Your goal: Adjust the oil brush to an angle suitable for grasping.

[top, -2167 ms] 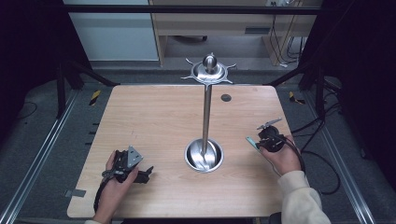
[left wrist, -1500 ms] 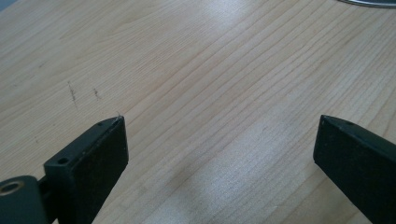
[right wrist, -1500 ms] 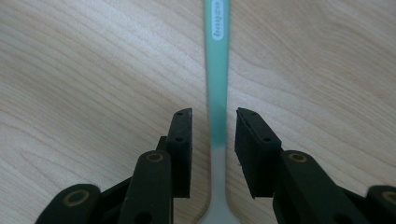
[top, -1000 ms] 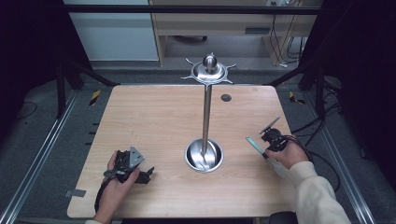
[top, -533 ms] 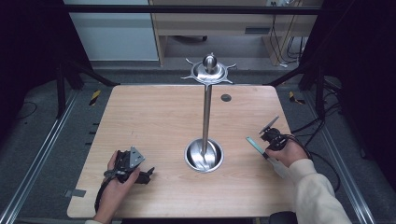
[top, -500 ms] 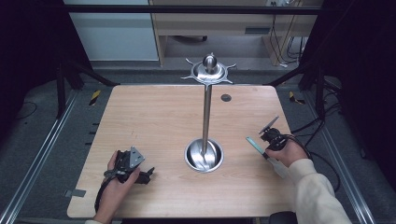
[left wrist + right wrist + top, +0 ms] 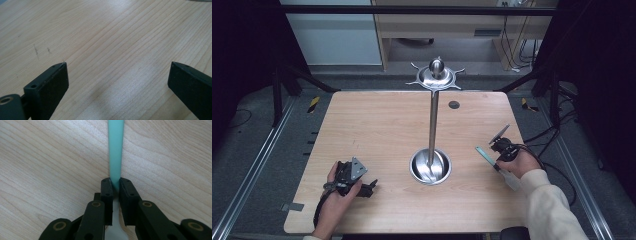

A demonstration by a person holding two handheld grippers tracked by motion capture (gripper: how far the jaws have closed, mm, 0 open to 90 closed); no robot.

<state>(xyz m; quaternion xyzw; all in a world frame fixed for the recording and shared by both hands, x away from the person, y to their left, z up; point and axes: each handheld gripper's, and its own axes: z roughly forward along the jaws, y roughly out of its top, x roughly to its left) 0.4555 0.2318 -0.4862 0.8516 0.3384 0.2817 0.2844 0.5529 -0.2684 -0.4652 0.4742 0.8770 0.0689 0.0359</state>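
My right gripper rests at the table's right side, shut on a thin teal strip. The strip sticks out past the jaws low over the wood, and a white part of it runs back between them. My left gripper lies near the front left, its jaws wide apart with bare wood between them. A metal stand rises from a round steel bowl base at mid table.
The stand's top disc carries small hooks around a knob. A dark round spot sits at the far side of the wooden table. Cables trail off the right edge. Black frame rails border the table.
Early on, the right hand shifted slightly to the right and nearer with the teal strip; it has stayed still since. The left gripper has not moved.
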